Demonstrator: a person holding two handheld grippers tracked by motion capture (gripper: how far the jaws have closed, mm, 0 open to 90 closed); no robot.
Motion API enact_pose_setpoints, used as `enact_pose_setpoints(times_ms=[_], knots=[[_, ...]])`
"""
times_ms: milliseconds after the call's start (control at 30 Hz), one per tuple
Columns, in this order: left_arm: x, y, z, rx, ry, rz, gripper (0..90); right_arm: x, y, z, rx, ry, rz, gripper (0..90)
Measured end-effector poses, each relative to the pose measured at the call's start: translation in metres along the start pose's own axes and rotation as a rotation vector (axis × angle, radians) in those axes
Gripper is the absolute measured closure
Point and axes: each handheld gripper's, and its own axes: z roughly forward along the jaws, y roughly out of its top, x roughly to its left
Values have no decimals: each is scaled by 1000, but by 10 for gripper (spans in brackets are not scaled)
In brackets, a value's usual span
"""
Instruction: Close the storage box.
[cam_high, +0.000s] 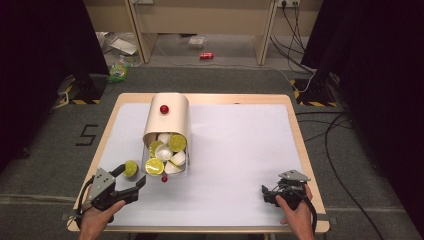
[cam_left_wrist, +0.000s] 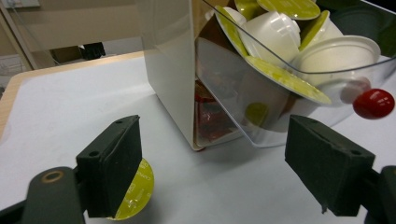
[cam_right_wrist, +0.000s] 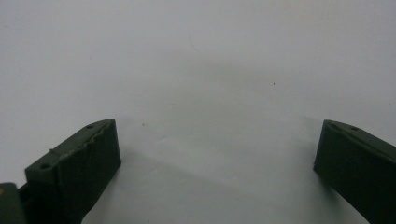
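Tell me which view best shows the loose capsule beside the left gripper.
The high view: the loose capsule lies whole on the table, left of the dispenser. In the left gripper view it is half hidden behind a jaw of the open left gripper. The right gripper view faces bare table.

Both grippers are chunky black things: the left gripper (cam_high: 131, 181) and right gripper (cam_high: 265, 194) each carry a grey three-cornered plate on top. Jaws are blocky dark pads with small screw holes, and a black cable trails off each.
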Motion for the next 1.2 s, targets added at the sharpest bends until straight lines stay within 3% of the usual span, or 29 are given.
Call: enact_pose_setpoints(times_ms=[533,1200], knots=[[1,6,6,-1,44,-29,146,0,0,0,0,1,1,6],[7,13,17,13,60,-49,144,0,0,0,-2,2,0,5]])
